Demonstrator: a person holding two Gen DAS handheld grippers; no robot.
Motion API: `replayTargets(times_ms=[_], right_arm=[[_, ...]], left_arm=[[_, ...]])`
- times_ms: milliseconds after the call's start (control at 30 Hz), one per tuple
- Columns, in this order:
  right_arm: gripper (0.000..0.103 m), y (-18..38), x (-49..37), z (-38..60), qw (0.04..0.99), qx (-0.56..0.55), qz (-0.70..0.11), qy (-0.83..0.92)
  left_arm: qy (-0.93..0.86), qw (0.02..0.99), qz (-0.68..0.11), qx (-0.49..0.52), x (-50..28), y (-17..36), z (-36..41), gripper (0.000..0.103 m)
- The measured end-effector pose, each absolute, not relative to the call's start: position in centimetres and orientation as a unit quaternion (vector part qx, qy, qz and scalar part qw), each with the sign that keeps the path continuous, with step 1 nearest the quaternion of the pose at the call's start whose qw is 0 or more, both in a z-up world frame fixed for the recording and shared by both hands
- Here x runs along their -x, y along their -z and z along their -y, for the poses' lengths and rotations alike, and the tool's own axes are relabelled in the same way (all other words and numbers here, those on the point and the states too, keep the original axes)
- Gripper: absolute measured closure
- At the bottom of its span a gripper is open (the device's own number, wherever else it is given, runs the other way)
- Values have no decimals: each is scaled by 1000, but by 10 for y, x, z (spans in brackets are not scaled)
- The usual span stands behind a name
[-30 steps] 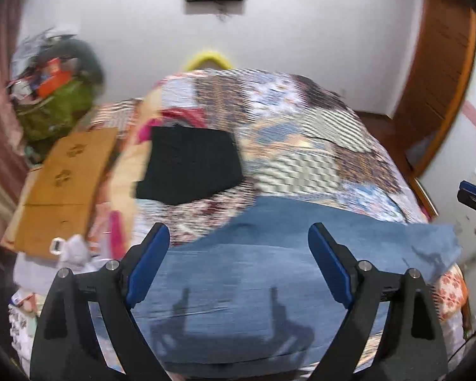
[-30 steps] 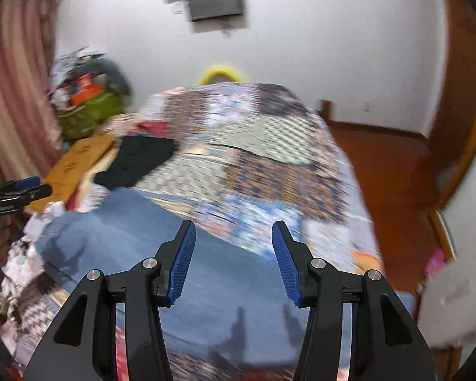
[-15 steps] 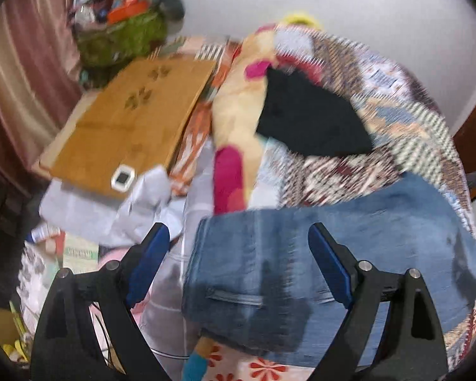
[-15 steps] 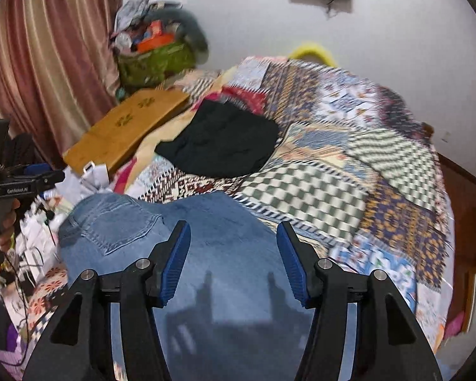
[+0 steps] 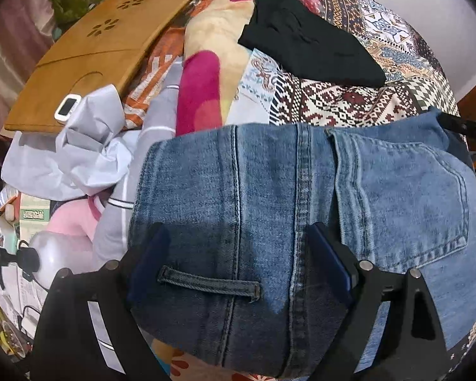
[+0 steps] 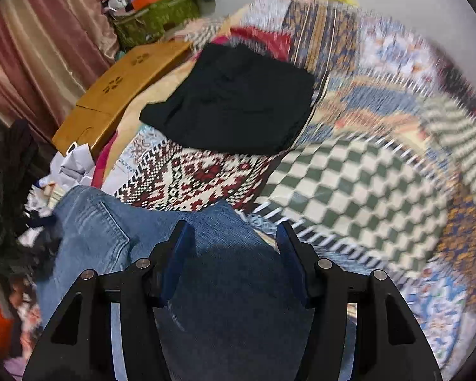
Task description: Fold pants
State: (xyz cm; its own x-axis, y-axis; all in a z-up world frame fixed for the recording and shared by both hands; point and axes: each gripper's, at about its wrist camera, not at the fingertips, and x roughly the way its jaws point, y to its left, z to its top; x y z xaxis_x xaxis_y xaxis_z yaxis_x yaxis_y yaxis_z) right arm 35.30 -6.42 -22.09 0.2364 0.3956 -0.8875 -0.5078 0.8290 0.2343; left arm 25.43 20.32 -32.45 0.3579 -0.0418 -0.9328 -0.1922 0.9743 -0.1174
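Note:
The blue jeans (image 5: pixel 285 190) lie flat on the patchwork bedspread (image 5: pixel 349 108), waistband end with belt loop and back pocket facing me. My left gripper (image 5: pixel 238 247) is open, its fingers low over the waistband area, one on each side of the centre seam region. In the right wrist view the jeans (image 6: pixel 111 231) stretch from the left under my right gripper (image 6: pixel 233 241), which is open just above the denim. Neither gripper holds cloth.
A folded black garment (image 5: pixel 307 44) lies further back on the bed, also in the right wrist view (image 6: pixel 238 101). A wooden lap tray (image 5: pixel 95 54), crumpled white cloth (image 5: pixel 89 146) and clutter sit at the bed's left edge. Curtains (image 6: pixel 31 47) hang at left.
Both grippers have dropped down and closer to the jeans. The left swung left to the waistband end; the right moved forward over the denim. Both stayed open.

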Motion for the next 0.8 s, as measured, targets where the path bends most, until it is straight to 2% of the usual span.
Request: replayTargets(times_ms=[33, 133, 300, 367, 433, 533, 567, 600, 700, 733, 800], right_arm=[[66, 224, -355, 63, 778, 41, -554, -292], [86, 223, -352, 59, 780, 46, -547, -299], [92, 214, -335, 50, 809, 98, -502, -289], [99, 201, -335, 53, 817, 79, -490, -294], [99, 188, -340, 59, 810, 36, -497, -309], [100, 178, -341, 60, 831, 50, -476, -285], [99, 177, -341, 61, 836, 56, -472, -274], [99, 174, -341, 62, 840, 63, -469, -264], [99, 164, -336, 71, 840, 67, -470, -262], [96, 161, -332, 73, 839, 72, -472, -261], [83, 155, -318, 77, 837, 85, -471, -266]], left_arm=[[-45, 818, -563, 107, -253, 326, -204, 12], [-61, 826, -551, 104, -246, 330, -207, 0], [-67, 829, -546, 100, -235, 332, -207, 0], [-80, 830, -547, 77, -232, 332, -205, 0], [-90, 831, -546, 46, -229, 332, -201, 0], [-105, 825, -553, 45, -225, 331, -207, 0], [-104, 824, -554, 59, -223, 329, -212, 2], [-102, 820, -557, 79, -221, 327, -218, 10], [-87, 812, -555, 156, -208, 313, -234, 12], [-82, 811, -550, 181, -203, 307, -239, 12], [-75, 806, -544, 221, -195, 299, -246, 12]])
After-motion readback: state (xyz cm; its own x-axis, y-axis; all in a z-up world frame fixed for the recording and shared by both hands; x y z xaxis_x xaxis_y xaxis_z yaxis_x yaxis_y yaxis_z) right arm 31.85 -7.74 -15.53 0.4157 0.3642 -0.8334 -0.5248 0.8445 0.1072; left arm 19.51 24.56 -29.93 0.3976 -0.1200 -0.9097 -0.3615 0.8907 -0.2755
